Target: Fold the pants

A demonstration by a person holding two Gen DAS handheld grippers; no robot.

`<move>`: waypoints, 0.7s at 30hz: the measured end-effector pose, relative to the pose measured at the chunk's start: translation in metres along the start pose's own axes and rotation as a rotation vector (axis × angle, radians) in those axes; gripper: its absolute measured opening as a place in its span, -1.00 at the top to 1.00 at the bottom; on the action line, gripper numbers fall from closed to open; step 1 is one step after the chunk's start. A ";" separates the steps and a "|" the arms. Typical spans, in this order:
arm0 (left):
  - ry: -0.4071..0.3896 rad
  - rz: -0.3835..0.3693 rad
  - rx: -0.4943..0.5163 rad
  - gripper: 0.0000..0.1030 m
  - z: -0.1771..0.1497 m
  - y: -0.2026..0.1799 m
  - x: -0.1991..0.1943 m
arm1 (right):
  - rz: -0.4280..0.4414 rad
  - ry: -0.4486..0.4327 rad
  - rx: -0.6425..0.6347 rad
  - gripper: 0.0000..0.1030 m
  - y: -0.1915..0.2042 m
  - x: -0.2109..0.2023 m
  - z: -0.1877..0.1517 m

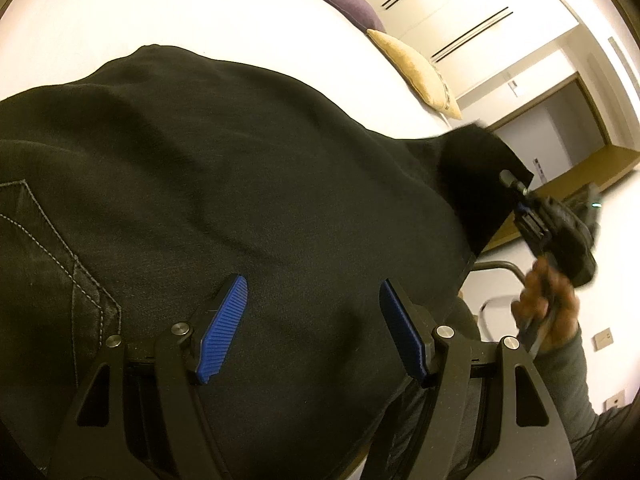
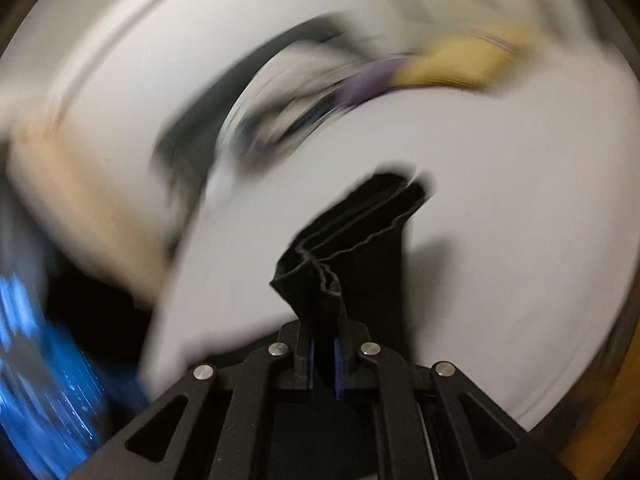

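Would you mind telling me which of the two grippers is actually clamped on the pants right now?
The right gripper: its jaws are shut on a bunched edge of the black pants. The left gripper hangs open above the fabric, gripping nothing.

Right-wrist background motion-blurred; pants [image 1: 240, 184] cut off by frame (lower left).

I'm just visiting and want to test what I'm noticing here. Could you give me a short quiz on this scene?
1. True or false: the left hand-held gripper is clamped on the pants.
2. What does the right hand-held gripper hold? A) yellow pillow B) edge of the pants C) nothing
3. Fill in: the yellow pillow lies on the white ____, next to a purple one.

Key: 1 false, its jaws stand wide open above the fabric; 2 B; 3 bed.
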State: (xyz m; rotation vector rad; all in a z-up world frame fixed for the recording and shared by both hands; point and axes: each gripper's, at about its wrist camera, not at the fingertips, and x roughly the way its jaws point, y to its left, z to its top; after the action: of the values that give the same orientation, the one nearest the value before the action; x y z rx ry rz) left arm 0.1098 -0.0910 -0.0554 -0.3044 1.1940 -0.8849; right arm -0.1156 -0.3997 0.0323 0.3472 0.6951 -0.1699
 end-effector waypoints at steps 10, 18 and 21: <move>0.000 -0.045 -0.089 -0.42 0.009 0.010 -0.009 | -0.193 0.212 -0.520 0.84 0.100 0.055 -0.083; 0.039 -0.230 -0.237 -0.70 0.036 -0.007 0.002 | -0.267 0.099 -0.579 0.84 0.126 0.035 -0.088; 0.054 -0.289 -0.279 -0.75 0.055 -0.013 0.011 | -0.285 0.044 -0.598 0.84 0.137 0.025 -0.088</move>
State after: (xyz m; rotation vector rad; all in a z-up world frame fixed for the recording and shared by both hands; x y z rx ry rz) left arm 0.1549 -0.1204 -0.0339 -0.6965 1.3463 -0.9796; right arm -0.1126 -0.2415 -0.0116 -0.3233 0.8023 -0.2154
